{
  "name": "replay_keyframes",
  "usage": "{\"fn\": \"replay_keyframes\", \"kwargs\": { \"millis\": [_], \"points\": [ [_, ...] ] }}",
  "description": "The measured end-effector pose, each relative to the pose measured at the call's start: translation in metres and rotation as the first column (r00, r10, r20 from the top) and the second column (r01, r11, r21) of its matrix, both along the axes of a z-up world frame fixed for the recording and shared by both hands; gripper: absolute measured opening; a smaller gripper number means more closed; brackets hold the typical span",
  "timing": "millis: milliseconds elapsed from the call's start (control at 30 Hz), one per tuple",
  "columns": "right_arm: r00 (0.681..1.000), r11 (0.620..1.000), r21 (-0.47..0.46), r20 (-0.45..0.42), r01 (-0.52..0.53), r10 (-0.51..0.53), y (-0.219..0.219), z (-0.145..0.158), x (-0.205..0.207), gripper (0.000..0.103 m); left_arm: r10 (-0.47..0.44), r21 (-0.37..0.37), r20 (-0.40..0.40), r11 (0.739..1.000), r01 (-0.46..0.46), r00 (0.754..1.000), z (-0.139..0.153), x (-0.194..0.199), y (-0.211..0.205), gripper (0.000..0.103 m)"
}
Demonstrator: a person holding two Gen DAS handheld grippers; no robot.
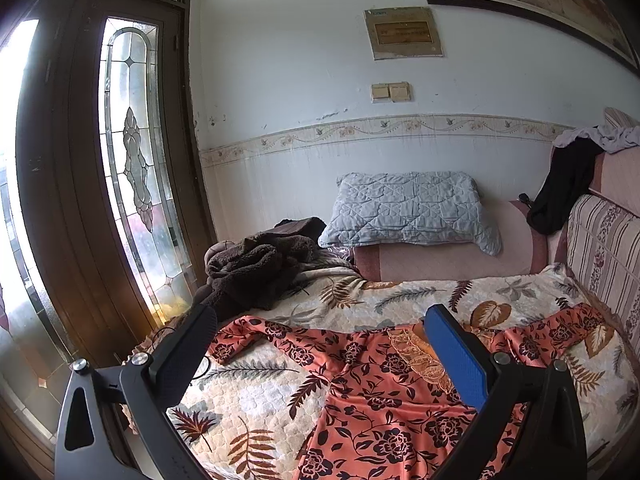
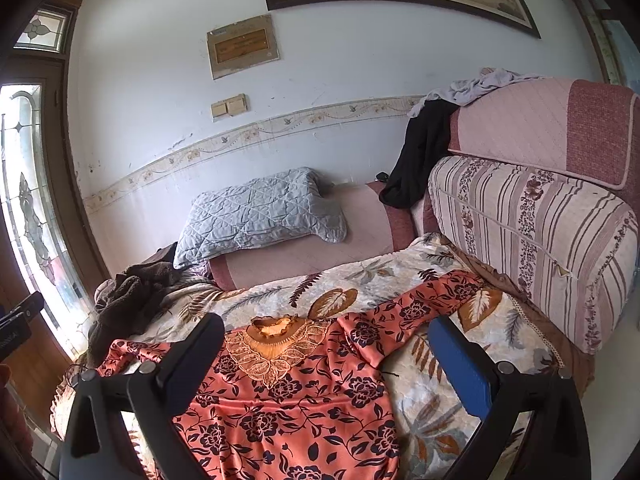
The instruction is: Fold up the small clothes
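Observation:
An orange top with dark flowers and a lace collar lies spread flat on the leaf-patterned blanket, sleeves out to both sides; it shows in the left wrist view [image 1: 372, 400] and the right wrist view [image 2: 296, 400]. My left gripper [image 1: 320, 320] is open and empty, hovering above the top's left shoulder. My right gripper [image 2: 326, 330] is open and empty, above the collar [image 2: 272, 344] and right sleeve [image 2: 432, 300].
A brown fleece garment [image 1: 252, 272] lies bunched at the blanket's far left. A grey quilted pillow [image 1: 408, 212] rests on a pink bolster [image 2: 352, 232]. A striped cushion [image 2: 532, 248] stands at right, with black and pale clothes [image 2: 424, 152] draped above. A glass-panelled door [image 1: 132, 184] is at left.

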State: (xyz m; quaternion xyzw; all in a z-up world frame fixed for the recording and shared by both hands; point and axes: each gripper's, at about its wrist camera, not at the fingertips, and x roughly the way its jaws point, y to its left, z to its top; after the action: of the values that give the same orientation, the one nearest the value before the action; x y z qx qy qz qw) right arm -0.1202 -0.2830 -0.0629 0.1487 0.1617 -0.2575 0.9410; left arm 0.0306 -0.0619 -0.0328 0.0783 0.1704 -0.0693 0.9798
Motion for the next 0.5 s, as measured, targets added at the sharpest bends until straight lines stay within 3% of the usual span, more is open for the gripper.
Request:
{"fn": "replay_keyframes", "kwargs": {
  "millis": [133,267,300,400,500],
  "points": [
    [1.0,0.996,0.085,-0.007,0.02,-0.019,-0.041,-0.035,-0.003,0.103,-0.04,0.038,-0.147,0.998,0.046,0.988,-0.044,0.032,-0.021,0.103],
    [0.999,0.961,0.274,0.039,0.022,-0.034,-0.115,-0.082,-0.012,0.103,-0.084,0.089,-0.396,0.988,0.13,0.915,-0.13,0.082,-0.053,0.103],
    [0.998,0.943,0.332,0.033,0.035,-0.049,-0.138,-0.096,-0.013,0.103,-0.078,0.097,-0.451,0.986,0.136,0.889,-0.153,0.093,-0.06,0.103],
    [0.995,0.84,0.543,0.064,0.029,-0.076,-0.199,-0.142,-0.003,0.103,-0.06,0.091,-0.571,0.986,0.136,0.819,-0.212,0.124,-0.072,0.103],
    [0.985,0.747,0.665,0.113,0.022,-0.129,-0.262,-0.17,0.014,0.103,-0.034,0.083,-0.616,0.991,0.108,0.787,-0.248,0.152,-0.078,0.103]
  ]
}}
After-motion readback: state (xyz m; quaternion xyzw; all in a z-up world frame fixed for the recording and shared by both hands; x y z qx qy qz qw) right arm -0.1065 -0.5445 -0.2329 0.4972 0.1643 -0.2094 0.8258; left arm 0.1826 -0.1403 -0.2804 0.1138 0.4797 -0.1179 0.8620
